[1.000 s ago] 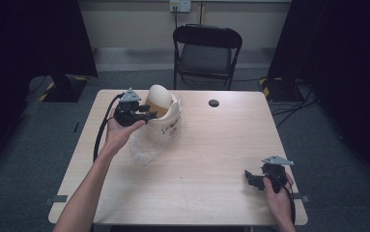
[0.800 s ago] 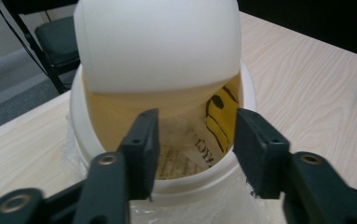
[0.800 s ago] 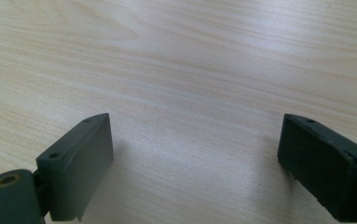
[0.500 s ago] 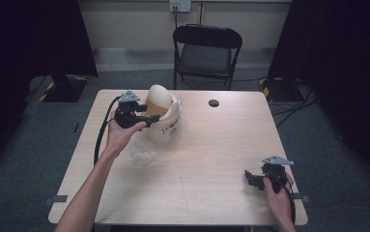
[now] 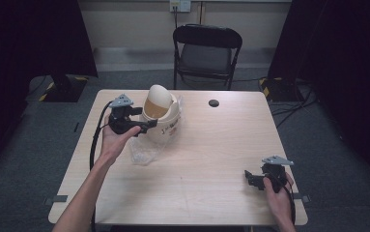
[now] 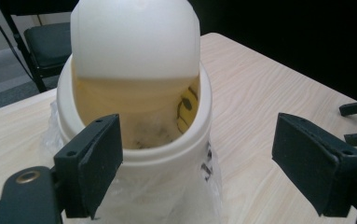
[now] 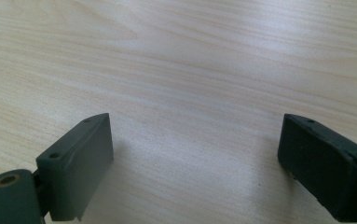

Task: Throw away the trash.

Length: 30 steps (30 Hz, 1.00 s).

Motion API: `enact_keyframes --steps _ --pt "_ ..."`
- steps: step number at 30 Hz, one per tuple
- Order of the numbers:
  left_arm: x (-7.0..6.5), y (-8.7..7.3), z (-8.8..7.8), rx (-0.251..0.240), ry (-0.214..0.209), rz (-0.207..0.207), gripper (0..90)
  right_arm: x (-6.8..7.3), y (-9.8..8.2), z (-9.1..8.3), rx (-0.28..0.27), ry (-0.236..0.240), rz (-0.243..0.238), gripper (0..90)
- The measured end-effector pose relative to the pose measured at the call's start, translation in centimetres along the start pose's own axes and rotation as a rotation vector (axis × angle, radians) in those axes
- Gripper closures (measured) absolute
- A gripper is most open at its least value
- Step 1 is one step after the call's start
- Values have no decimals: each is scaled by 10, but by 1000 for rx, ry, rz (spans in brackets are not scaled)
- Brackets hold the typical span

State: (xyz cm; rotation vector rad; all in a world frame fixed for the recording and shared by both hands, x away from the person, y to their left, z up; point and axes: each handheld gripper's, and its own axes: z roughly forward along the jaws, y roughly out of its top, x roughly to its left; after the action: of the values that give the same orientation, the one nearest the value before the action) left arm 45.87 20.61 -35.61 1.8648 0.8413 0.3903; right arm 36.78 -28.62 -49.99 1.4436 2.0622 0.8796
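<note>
Both grippers open — bin (image 5: 161,118) (table-edge) free.

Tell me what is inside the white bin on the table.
The white bin has a clear plastic bag lining it, spilling out around its base. Under the tilted lid a yellowish inner wall and some dark specks show; the bottom stays hidden.

Table (image 5: 197,169) w/ bin (image 5: 162,123), disc (image 5: 214,103)
</note>
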Motion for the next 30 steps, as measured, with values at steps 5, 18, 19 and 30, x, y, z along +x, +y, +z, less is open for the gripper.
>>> enact_keyframes --steps 5,18,19,30 --pt "-3 -12 -8 10 1 -15 159 0 0 0 0 0 0 96" --pt "-15 -43 -27 49 16 -22 160 0 0 0 0 0 0 96" --pt "-15 -46 -30 49 22 -22 160 0 0 0 -1 1 -1 96" --pt "-17 -79 -46 77 88 -32 160 0 0 0 0 0 0 96"
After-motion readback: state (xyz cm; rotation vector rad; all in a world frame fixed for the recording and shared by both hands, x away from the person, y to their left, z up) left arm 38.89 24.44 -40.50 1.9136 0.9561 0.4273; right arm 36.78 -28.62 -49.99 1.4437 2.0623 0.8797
